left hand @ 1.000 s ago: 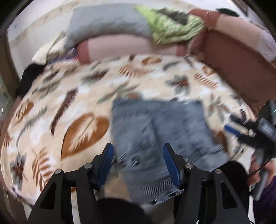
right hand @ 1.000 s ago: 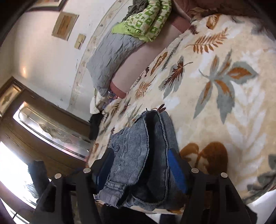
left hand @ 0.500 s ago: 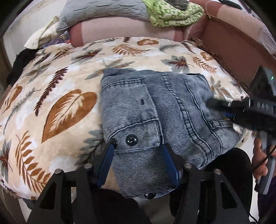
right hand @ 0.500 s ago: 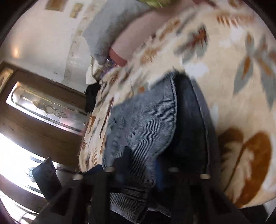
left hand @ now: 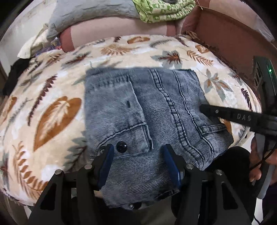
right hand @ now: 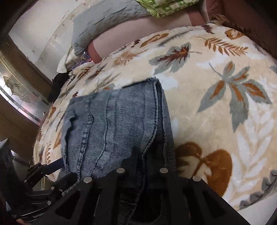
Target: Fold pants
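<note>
The blue denim pants (left hand: 147,110) lie folded in a thick block on the leaf-print blanket (left hand: 52,110), their near end hanging over the bed's front edge. My left gripper (left hand: 138,162) is open, its blue pads either side of the waistband near a black button (left hand: 121,146). My right gripper (right hand: 143,161) is shut on the pants' right edge (right hand: 121,124); its finger shows in the left wrist view (left hand: 225,112) lying on the denim.
A grey pillow (left hand: 90,15) and a green patterned cloth (left hand: 162,8) lie on the pink bolster at the back. A brown bed wall (left hand: 230,38) rises at right. A wooden cabinet with glass (right hand: 15,90) stands left of the bed.
The left gripper moved in low over the pants' near end. The right gripper's fingers closed on the right edge of the folded denim, and the pants settled flat.
</note>
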Motion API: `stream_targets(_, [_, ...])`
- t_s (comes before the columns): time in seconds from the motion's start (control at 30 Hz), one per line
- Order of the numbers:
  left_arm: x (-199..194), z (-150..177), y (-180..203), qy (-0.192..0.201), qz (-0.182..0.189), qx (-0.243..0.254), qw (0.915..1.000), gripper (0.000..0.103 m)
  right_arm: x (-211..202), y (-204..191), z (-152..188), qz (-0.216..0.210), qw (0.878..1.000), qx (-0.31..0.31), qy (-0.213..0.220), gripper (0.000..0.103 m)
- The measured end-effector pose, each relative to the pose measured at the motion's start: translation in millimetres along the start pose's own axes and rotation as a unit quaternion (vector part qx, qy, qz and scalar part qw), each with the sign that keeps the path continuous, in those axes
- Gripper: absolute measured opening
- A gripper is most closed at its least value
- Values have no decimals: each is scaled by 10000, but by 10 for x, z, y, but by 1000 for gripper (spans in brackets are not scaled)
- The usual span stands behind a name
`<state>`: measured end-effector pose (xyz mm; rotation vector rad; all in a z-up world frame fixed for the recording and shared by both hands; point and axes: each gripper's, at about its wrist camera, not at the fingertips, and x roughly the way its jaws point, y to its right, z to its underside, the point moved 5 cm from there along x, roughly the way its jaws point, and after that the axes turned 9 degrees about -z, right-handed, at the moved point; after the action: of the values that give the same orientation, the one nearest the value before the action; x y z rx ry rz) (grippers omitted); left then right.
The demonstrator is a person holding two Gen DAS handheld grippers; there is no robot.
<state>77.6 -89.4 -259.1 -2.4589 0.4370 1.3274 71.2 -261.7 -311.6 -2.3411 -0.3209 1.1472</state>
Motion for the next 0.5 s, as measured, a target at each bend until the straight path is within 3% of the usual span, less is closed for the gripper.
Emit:
stream_targets(0.23, [-404, -122, -203, 613, -521, -116, 9967, 63, -564, -335, -106, -219, 9977, -256, 586, 15])
stream_targets(0.5, [-435, -112, -398, 663, -863, -225, 9938, 64, -293, -687, 111, -404, 9976, -549, 151, 15])
